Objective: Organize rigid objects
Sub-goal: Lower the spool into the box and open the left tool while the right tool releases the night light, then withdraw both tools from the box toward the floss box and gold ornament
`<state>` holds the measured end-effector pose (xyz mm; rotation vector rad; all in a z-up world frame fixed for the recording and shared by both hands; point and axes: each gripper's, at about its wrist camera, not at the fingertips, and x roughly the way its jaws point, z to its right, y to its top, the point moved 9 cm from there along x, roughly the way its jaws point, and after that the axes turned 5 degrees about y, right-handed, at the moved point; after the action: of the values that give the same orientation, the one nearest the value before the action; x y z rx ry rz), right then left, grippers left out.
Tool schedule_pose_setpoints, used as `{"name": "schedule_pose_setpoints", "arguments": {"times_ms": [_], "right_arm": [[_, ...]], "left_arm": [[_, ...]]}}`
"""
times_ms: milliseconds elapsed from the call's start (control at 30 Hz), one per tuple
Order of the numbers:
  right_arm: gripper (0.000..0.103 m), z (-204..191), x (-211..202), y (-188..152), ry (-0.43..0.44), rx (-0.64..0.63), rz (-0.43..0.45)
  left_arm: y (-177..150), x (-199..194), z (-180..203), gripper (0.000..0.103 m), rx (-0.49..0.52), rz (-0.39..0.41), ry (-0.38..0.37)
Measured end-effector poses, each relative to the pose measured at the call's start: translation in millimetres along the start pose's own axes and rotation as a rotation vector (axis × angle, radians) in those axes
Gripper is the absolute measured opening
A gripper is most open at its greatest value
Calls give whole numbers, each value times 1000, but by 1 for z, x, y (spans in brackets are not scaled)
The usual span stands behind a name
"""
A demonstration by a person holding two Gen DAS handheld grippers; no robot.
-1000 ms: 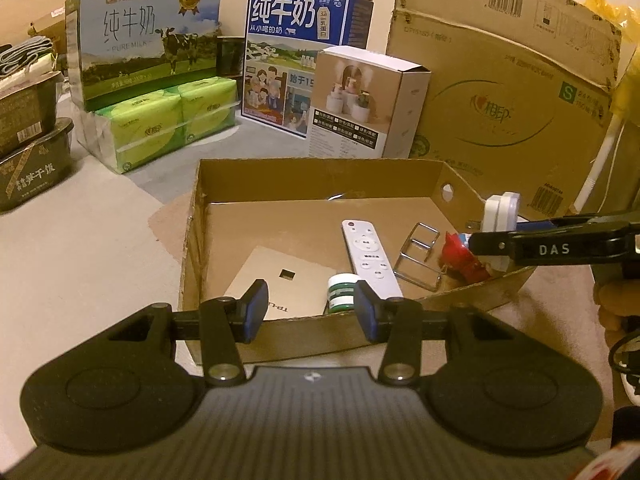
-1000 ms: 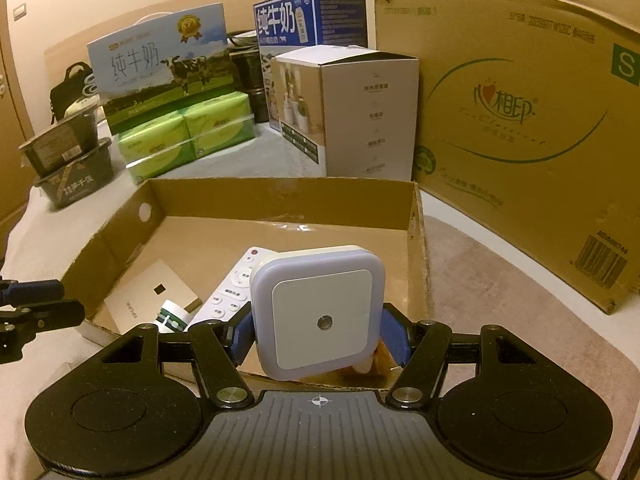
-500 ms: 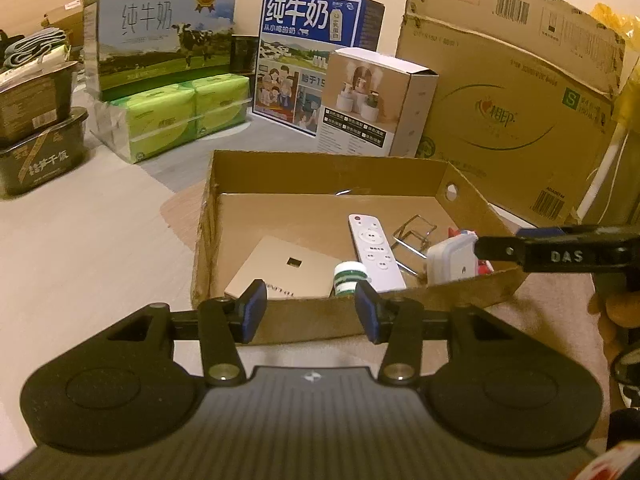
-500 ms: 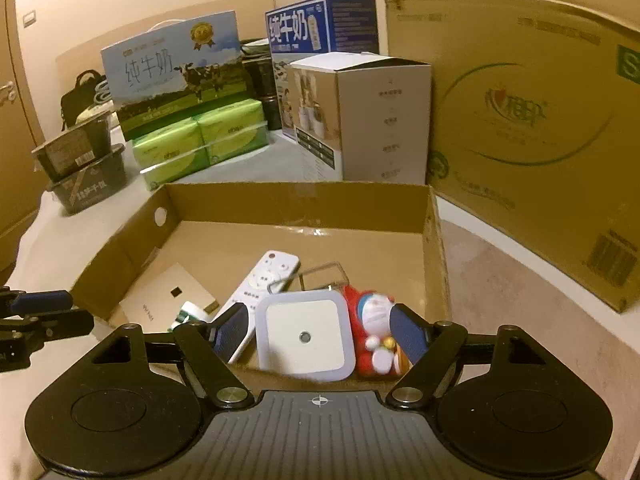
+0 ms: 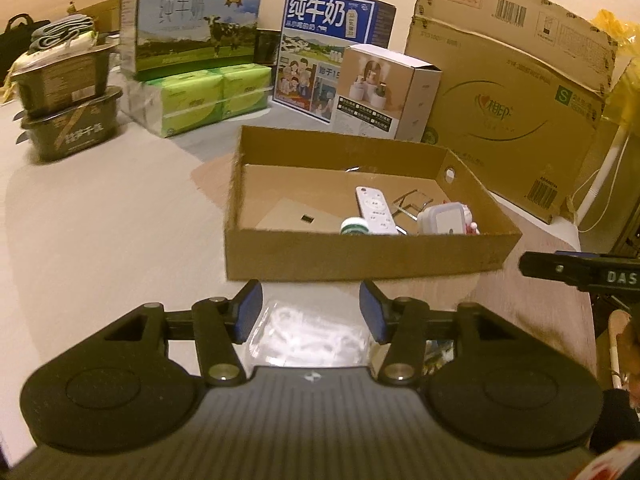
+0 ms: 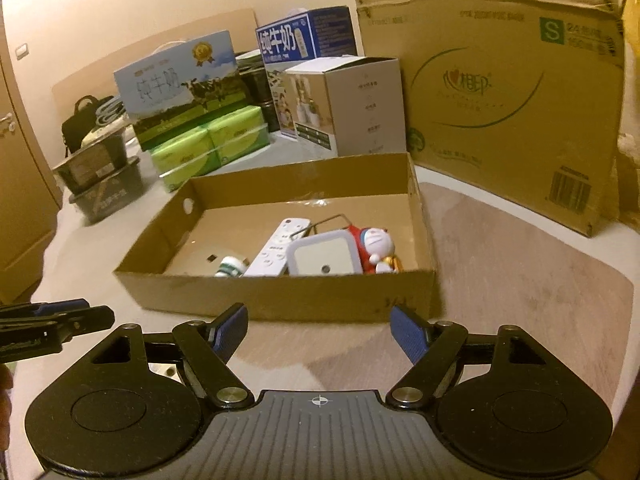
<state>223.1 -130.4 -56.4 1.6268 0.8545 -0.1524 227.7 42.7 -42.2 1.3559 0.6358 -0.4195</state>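
The shallow cardboard tray (image 5: 360,256) (image 6: 280,296) stands on the table ahead of both grippers. In it lie a white remote (image 6: 280,248), a white square night light (image 6: 324,256), a Doraemon figure (image 6: 376,246), a green-and-white bottle (image 5: 354,226), a wire clip (image 5: 412,204) and a beige card (image 5: 304,218). My left gripper (image 5: 311,300) sits short of the tray's front wall with its jaws opening; a clear plastic bag (image 5: 308,336) lies on the table below them, untouched. My right gripper (image 6: 318,320) is open and empty, also short of the tray.
Behind the tray stand two milk cartons (image 5: 192,20) (image 5: 332,36), green tissue packs (image 5: 200,96), a white product box (image 5: 384,92) and a big cardboard carton (image 6: 500,100). Dark food tubs (image 5: 68,116) are stacked at far left. A white cable (image 5: 600,184) hangs at right.
The right gripper opened and let the night light drop into the tray beside the figure. Both grippers drew back from the tray. The left jaws widened and a plastic bag came into view.
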Motion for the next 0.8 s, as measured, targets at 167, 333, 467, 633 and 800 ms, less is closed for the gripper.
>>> {"name": "schedule_pose_setpoints", "arguments": {"times_ms": [167,333,467,633,800], "right_arm": [[78,-14,-22,-15,4,0,5],[78,-26,-38,-34,7,-7,-2],[78,-32,-49,-46,8,-4,-10],[79,-38,-57,-61,10,0,-22],[79,-42,-60,-69,14,6,-33]], "left_arm": [[-13,-19,-5,53,-5,-3,11],[-24,-34,-5,55,-4,-5,14],[-33,-45,-4,60,1,-6,14],[-43,-53,-4,64,5,-16,16],[-50,-57,-5,71,10,-24,23]]}}
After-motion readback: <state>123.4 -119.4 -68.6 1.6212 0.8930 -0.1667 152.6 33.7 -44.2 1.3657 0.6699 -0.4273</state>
